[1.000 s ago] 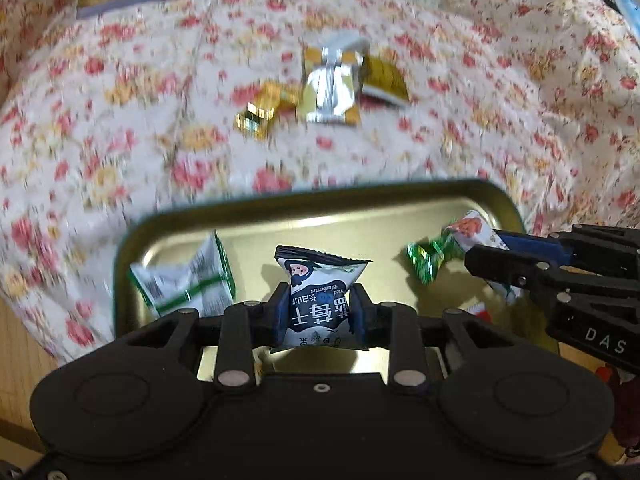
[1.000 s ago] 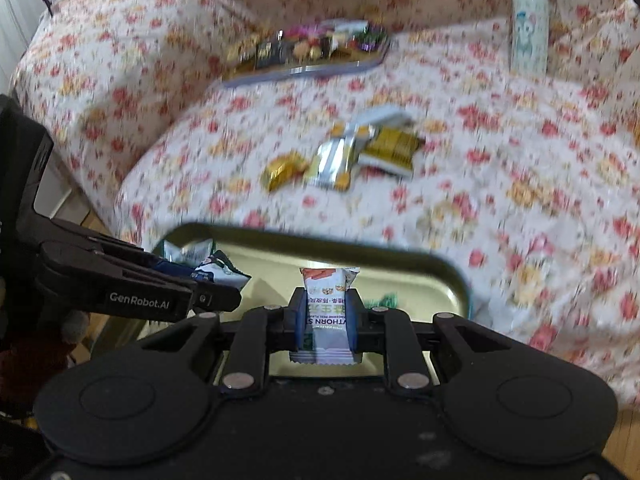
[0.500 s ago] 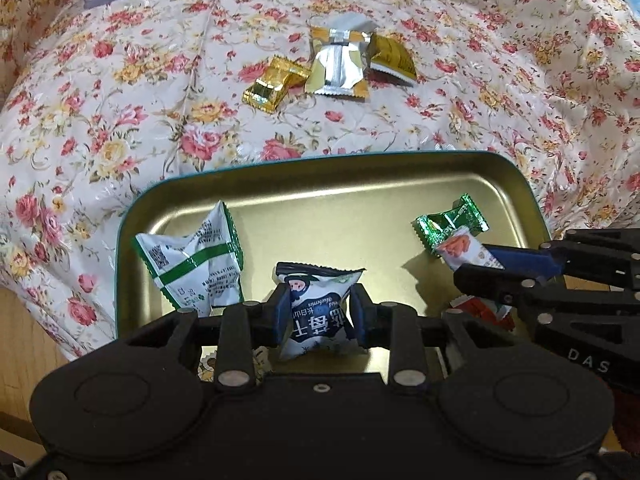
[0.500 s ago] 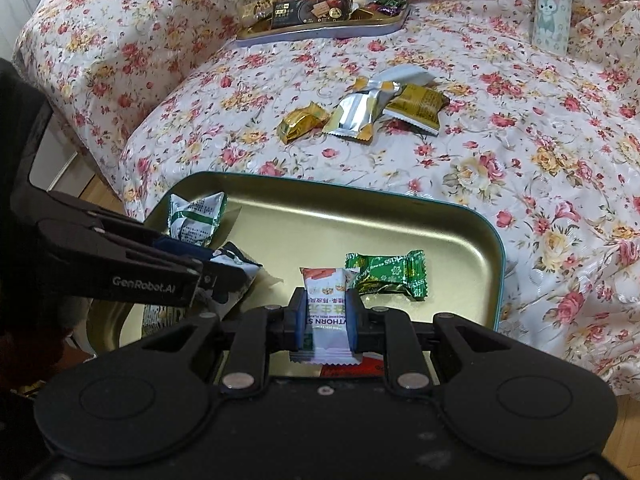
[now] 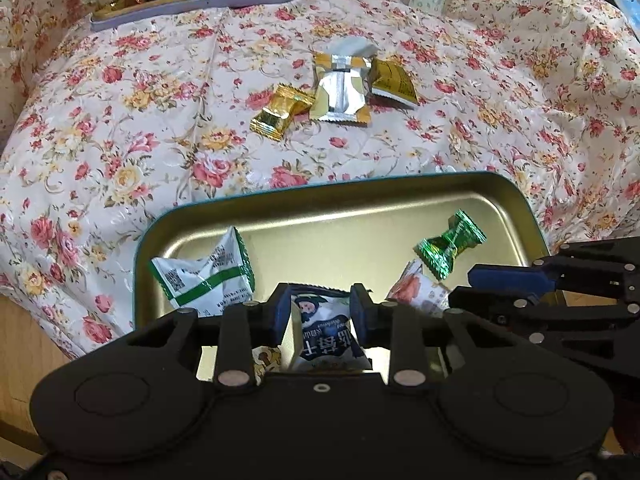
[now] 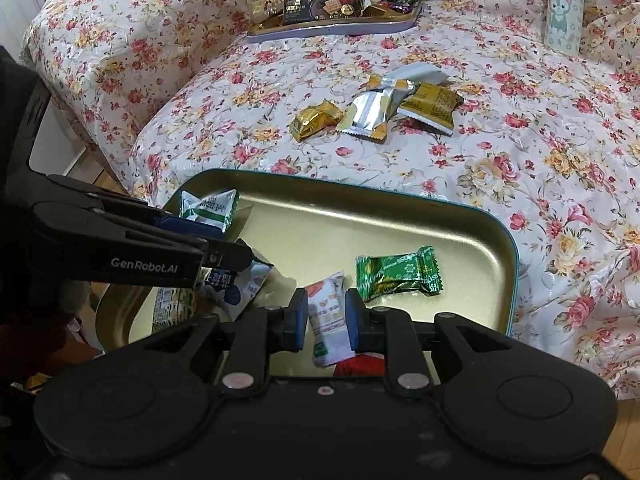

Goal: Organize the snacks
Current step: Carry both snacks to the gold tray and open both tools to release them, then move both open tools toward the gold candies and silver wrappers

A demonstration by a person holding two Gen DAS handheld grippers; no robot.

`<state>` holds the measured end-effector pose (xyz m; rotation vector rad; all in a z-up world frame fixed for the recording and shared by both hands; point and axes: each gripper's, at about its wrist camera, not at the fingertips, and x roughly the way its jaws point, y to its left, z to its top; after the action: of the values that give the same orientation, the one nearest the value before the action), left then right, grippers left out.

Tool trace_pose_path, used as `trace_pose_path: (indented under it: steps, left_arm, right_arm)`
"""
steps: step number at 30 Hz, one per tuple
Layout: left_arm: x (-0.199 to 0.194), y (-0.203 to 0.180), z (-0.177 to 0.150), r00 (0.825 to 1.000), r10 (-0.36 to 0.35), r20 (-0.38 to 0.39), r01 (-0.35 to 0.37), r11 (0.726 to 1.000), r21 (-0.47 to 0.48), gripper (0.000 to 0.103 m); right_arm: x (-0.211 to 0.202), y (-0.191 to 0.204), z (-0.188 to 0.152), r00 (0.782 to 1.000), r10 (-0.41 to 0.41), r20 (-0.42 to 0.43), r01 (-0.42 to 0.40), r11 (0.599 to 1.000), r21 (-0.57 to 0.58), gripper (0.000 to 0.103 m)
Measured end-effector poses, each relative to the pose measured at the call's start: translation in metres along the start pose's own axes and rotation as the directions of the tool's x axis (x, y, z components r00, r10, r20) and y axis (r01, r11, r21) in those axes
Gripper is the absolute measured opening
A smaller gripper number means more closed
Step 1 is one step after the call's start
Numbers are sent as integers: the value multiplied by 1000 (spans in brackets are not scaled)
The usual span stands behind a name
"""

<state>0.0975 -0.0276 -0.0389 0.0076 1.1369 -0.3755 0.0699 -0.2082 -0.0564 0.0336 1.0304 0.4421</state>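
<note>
A gold tray with a teal rim (image 6: pixel 508 240) (image 5: pixel 520 208) lies on the floral cloth below both grippers. My left gripper (image 5: pixel 320 312) (image 6: pixel 224 256) is shut on a blue-and-white snack packet (image 5: pixel 324 320) (image 6: pixel 244 284) low over the tray's near left part. My right gripper (image 6: pixel 326 316) (image 5: pixel 464 292) is shut on a white bar with a red-orange end (image 6: pixel 328 312) (image 5: pixel 416 292), just above the tray floor. In the tray lie a green-and-white packet (image 5: pixel 204 276) (image 6: pixel 208 210), a green candy (image 5: pixel 450 246) (image 6: pixel 398 276) and a red wrapper (image 6: pixel 360 364), partly hidden.
On the cloth beyond the tray lie a gold candy (image 6: pixel 316 120), a silver-and-gold packet (image 6: pixel 372 114) and a dark yellow packet (image 6: pixel 432 108). A second tray full of snacks (image 6: pixel 332 12) sits far back. A cartoon-printed bottle (image 6: pixel 562 8) stands at the back right.
Both views now take in more of the gold tray and both packets sit lower over it. The bar in the right gripper has gone slightly askew. Both grips hold.
</note>
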Motion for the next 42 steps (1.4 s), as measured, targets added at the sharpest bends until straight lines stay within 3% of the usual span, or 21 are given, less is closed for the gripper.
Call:
trace_pose_path:
  steps: [16,30,42]
  left_arm:
    - [-2,13,21,993,59,107,-59,998,-3,41]
    - [6,24,49,970,117,214,-120,993,0,41]
    - [29,20,72,966,110,233,-122,992,34,45]
  right_arm:
    - [-4,-5,17,995,-49,91,48,999,8,22]
    - [-1,-22,60,961,-157,230,142,987,79,23]
    - [24,-36,88,949,-215,233,192,974,117,25]
